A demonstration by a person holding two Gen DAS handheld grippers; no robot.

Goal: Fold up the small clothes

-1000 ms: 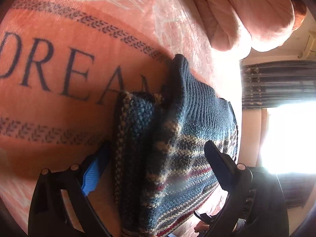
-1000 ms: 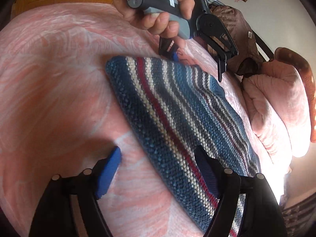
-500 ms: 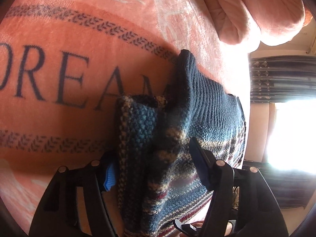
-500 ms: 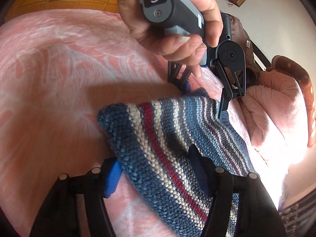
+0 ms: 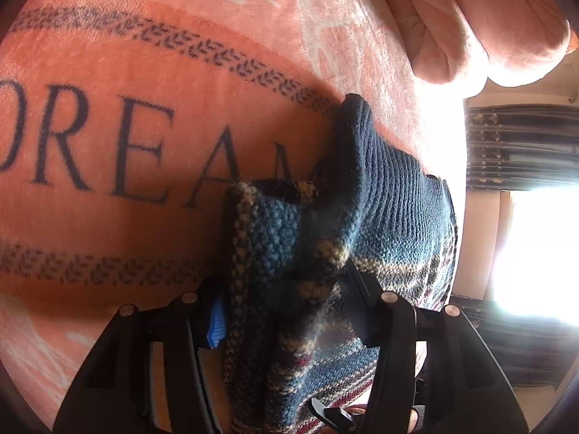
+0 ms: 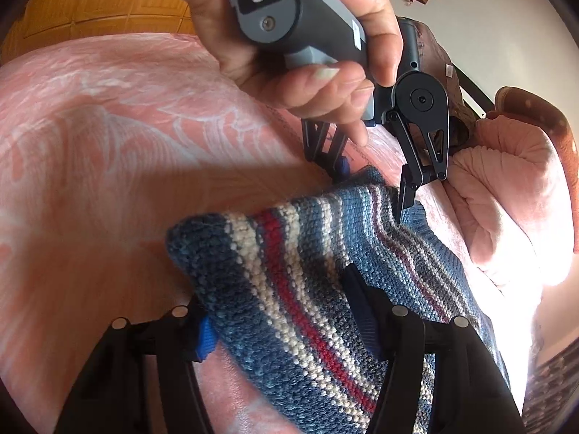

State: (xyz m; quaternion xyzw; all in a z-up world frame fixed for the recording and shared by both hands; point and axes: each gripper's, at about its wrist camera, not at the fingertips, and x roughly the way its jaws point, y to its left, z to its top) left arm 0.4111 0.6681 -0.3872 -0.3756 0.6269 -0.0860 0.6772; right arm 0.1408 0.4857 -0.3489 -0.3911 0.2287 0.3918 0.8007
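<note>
Left claw: your left claw (image 5: 286, 311) is clamped on a bunched edge of the striped knit sweater (image 5: 325, 253); its blue pad (image 5: 216, 320) presses the fabric from one side and the dark finger from the other.
Right claw: your right claw (image 6: 286, 322) is closed on the sweater's near corner, with knit stripes of blue, cream and red packed between the fingers.
Sweater: it lies on the bed, partly lifted at both gripped edges, over the pink blanket (image 5: 144, 126) printed with "DREAM".
Hand: your left hand (image 6: 318, 36) is wrapped around the grey handle (image 6: 289, 11) of the left claw, seen above the sweater's far edge.
Nearby: a pink pillow (image 6: 506, 199) sits beside the sweater, towards the bright window (image 5: 535, 253).
</note>
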